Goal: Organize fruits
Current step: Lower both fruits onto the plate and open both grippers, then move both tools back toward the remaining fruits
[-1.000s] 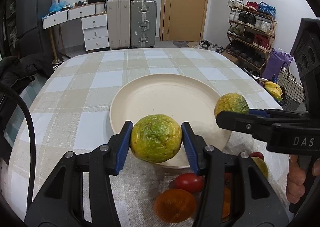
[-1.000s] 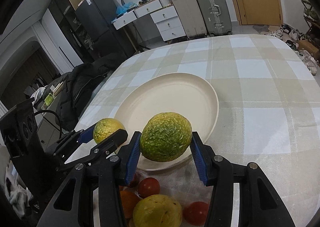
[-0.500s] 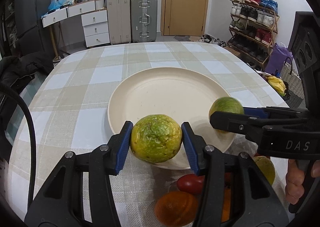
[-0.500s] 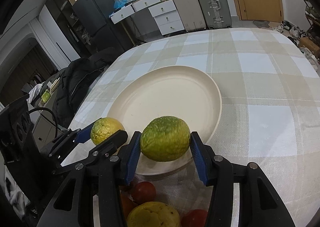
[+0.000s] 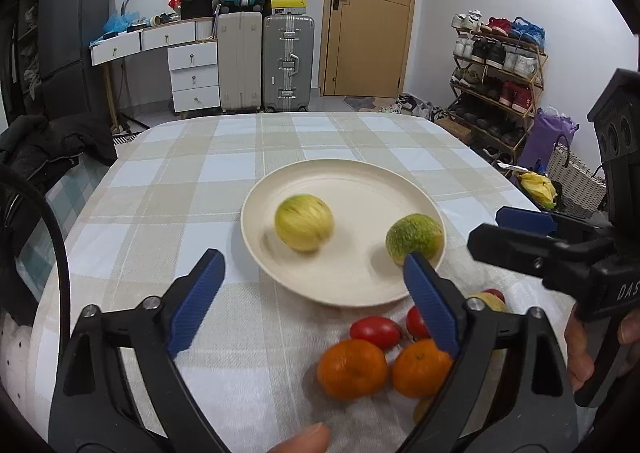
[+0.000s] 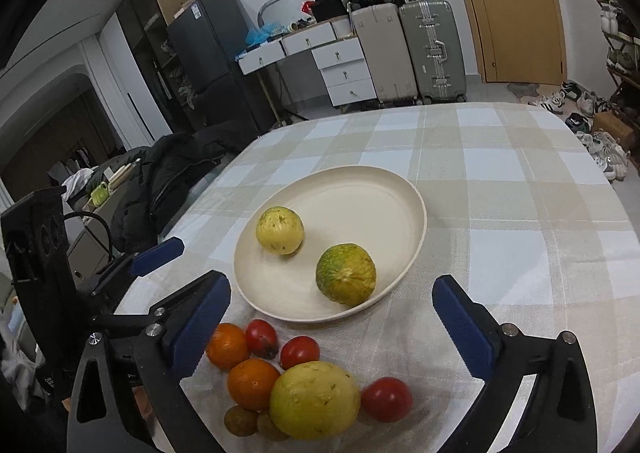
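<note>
A cream plate (image 5: 360, 289) (image 6: 404, 189) sits on the checked tablecloth. Two yellow-green fruits lie in it: a yellower one (image 5: 304, 222) (image 6: 279, 230), blurred in the left wrist view, and a greener one (image 5: 414, 239) (image 6: 346, 274). My left gripper (image 5: 316, 297) is open and empty, just short of the plate. My right gripper (image 6: 332, 329) is open and empty, above a pile of loose fruit: two oranges (image 6: 253, 384) (image 5: 352, 368), several red tomatoes (image 6: 300, 352) (image 5: 375, 332) and a large yellow fruit (image 6: 314, 399).
The right gripper's body (image 5: 560, 253) stands at the right of the left wrist view; the left gripper's body (image 6: 80, 277) at the left of the right wrist view. A black jacket (image 6: 172, 169) lies beyond the table's left edge. Suitcases, drawers and a shoe rack stand behind.
Both grippers have opened and let go of their yellow-green fruits, which now lie in the plate. Both grippers have pulled back and up from the plate.
</note>
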A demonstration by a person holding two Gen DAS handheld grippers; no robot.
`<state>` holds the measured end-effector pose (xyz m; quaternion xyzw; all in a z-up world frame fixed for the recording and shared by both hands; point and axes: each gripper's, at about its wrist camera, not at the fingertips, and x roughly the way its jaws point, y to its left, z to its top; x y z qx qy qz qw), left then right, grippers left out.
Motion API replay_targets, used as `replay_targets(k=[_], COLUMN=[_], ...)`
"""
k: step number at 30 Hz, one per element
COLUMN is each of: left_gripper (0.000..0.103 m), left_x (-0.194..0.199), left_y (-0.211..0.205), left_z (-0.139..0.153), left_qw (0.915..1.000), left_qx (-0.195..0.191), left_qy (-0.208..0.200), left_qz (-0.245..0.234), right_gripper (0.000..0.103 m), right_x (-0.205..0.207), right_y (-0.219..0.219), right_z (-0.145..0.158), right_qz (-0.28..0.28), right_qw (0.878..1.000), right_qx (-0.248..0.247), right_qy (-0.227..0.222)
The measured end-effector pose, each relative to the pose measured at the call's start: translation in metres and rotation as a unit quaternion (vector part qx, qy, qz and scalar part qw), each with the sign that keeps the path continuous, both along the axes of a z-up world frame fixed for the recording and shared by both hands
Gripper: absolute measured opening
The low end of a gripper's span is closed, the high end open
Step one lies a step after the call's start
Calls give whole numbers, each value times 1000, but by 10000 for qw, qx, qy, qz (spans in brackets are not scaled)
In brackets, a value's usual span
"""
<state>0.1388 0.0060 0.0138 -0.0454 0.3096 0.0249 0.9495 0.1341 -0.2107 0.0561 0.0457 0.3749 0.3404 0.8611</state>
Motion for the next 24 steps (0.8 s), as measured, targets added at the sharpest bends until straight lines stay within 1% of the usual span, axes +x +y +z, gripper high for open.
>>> replay_targets(k=[1,3,6,8,11,15,17,21,24], left_gripper=[102,102,102,102,102,102,102,102,102], left_x=[-6,-20,-37,-46,-58,-64,-66,-69,-67], left_y=[1,1,2,0,-2,-1,-1,-4,-5], left_z=[2,6,8,9,7,4,4,6,5], left_qw=[10000,9999,9999,9999,9999,10000,9999,10000,9999], left_qx=[-5,-4,-54,7,87,-8,-55,42,27], left_qy=[-17,-117,-137,-104,-90,10,17,-1,31], left_qz=[3,24,13,-2,-44,-91,-96,-86,-93], right_gripper=[103,103,103,103,103,103,103,103,103], right_x=[-4,-10,-17,-22,-27,-34,-36,-39,-40], right_y=[-1,-4,-8,-11,-19,-26,-24,-21,-20], right_z=[2,4,4,4,3,0,-3,-9,-12], right_qz=[0,-19,-7,29,5,-41,5,83,56], right_qw=[10000,9999,9996,9993,9994,9989,9981,9975,9967], right_qx=[-45,-106,-213,-269,-300,-438,-598,-688,-800], right_qy=[-56,-122,-178,-244,-180,-164,-169,-105,-81])
